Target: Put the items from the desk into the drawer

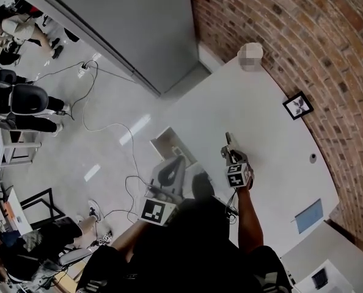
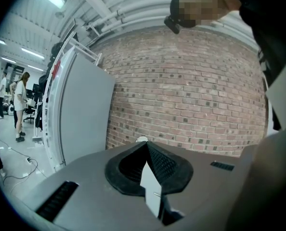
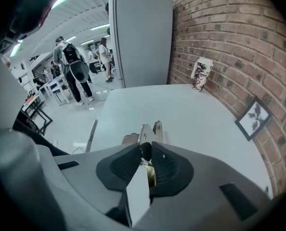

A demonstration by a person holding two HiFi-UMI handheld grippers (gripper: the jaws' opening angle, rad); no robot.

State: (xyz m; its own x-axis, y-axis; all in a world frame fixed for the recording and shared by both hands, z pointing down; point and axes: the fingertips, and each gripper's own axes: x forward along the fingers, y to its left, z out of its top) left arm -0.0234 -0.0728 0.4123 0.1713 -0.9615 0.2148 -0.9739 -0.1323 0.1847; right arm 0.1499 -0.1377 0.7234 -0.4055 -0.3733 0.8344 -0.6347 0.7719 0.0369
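A small shiny metal clip (image 3: pixel 149 131) sticks out from between the pads of my right gripper (image 3: pixel 147 152), which is shut on it. In the head view this right gripper (image 1: pixel 230 146) hovers over the white desk (image 1: pixel 273 127), right of the open drawer (image 1: pixel 167 140) at the desk's left edge. My left gripper (image 1: pixel 176 162) is near the drawer, tilted up. In the left gripper view it (image 2: pixel 146 152) is shut with nothing between its black pads, facing the brick wall. The drawer's inside is mostly hidden.
A patterned paper cup (image 3: pixel 201 73) stands at the desk's far corner by the brick wall. A small framed picture (image 1: pixel 298 105) leans against the wall, and a blue sheet (image 1: pixel 308 216) lies near the right edge. People and chairs (image 1: pixel 19 99) stand on the floor to the left.
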